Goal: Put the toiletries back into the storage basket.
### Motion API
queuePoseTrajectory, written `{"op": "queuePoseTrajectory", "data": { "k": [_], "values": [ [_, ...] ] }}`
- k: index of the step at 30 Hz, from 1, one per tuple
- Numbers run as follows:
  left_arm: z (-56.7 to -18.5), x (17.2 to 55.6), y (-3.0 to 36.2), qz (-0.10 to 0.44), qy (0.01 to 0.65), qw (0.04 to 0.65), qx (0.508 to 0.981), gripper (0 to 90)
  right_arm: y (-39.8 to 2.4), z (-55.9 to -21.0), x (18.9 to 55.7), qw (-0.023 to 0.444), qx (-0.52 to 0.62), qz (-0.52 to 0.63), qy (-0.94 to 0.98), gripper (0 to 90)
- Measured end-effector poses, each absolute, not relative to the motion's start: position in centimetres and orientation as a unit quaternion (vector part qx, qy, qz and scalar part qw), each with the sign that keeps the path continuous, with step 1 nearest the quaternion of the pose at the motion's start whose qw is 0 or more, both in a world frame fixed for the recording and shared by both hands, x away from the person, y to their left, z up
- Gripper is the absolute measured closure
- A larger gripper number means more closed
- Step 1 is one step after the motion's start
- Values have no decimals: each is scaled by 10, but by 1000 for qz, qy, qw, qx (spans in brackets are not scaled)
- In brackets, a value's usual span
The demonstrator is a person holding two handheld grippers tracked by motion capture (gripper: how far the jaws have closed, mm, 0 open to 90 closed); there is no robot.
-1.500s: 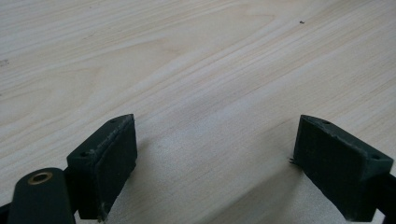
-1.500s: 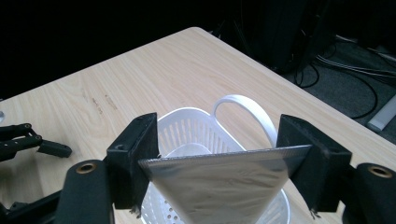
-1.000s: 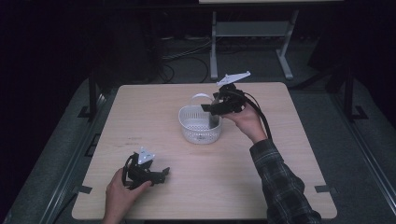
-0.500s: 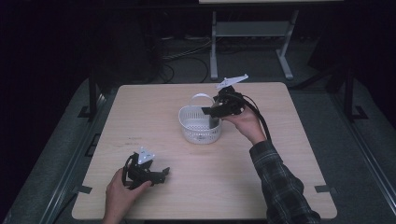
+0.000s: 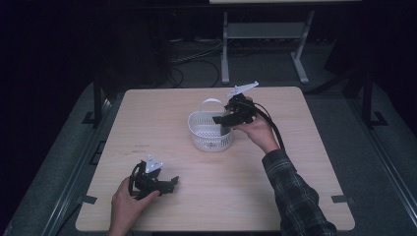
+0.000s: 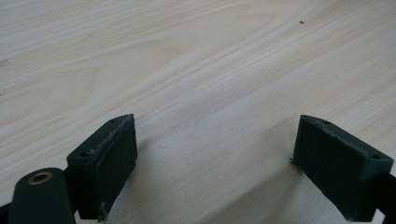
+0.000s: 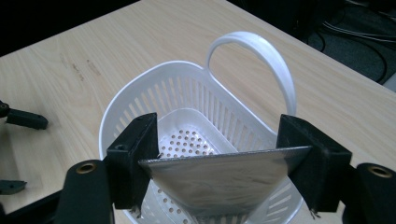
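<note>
A white perforated basket [image 5: 209, 141] with a hoop handle [image 7: 259, 45] stands on the table at its middle back. My right gripper [image 5: 225, 119] hovers over the basket's right rim, shut on a flat grey sheet [image 7: 219, 179] held edge to edge between its jaws. That sheet hangs above the basket's open inside [image 7: 187, 140]. In the right gripper view the right gripper [image 7: 219, 161] looks down into the basket. My left gripper [image 5: 169, 183] rests on the table near the front left. In its own view the left gripper [image 6: 210, 158] stands open with only bare wood between the jaws.
The light wooden table [image 5: 295, 196] has dark floor around it. A metal stand [image 5: 265, 34] and cables [image 5: 196, 54] lie beyond the far edge. Tape marks [image 5: 342, 198] sit at the front corners.
My right gripper has sunk slightly and shifted toward the basket with the sheet in it. The left gripper has stayed put.
</note>
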State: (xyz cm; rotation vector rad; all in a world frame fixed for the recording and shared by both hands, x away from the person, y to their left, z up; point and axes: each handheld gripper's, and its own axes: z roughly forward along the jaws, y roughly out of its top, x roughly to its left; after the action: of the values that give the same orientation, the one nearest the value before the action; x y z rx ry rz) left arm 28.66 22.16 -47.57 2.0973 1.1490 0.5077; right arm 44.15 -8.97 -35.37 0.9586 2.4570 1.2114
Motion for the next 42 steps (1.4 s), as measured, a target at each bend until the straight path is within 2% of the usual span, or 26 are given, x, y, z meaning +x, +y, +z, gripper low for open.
{"op": "queuePoseTrajectory", "data": {
  "k": [32,35,40,42],
  "values": [
    [-476,287,221,195,442,342,806,125,-87,-369,442,108,328,395,852,295],
    [-476,287,221,195,442,342,806,125,-88,-369,443,93,329,400,850,243],
    [-476,287,221,195,442,342,806,125,-87,-369,443,97,327,393,854,97],
    [-476,287,221,195,442,343,806,125,-86,-369,442,97,326,392,855,81]
  ]
}}
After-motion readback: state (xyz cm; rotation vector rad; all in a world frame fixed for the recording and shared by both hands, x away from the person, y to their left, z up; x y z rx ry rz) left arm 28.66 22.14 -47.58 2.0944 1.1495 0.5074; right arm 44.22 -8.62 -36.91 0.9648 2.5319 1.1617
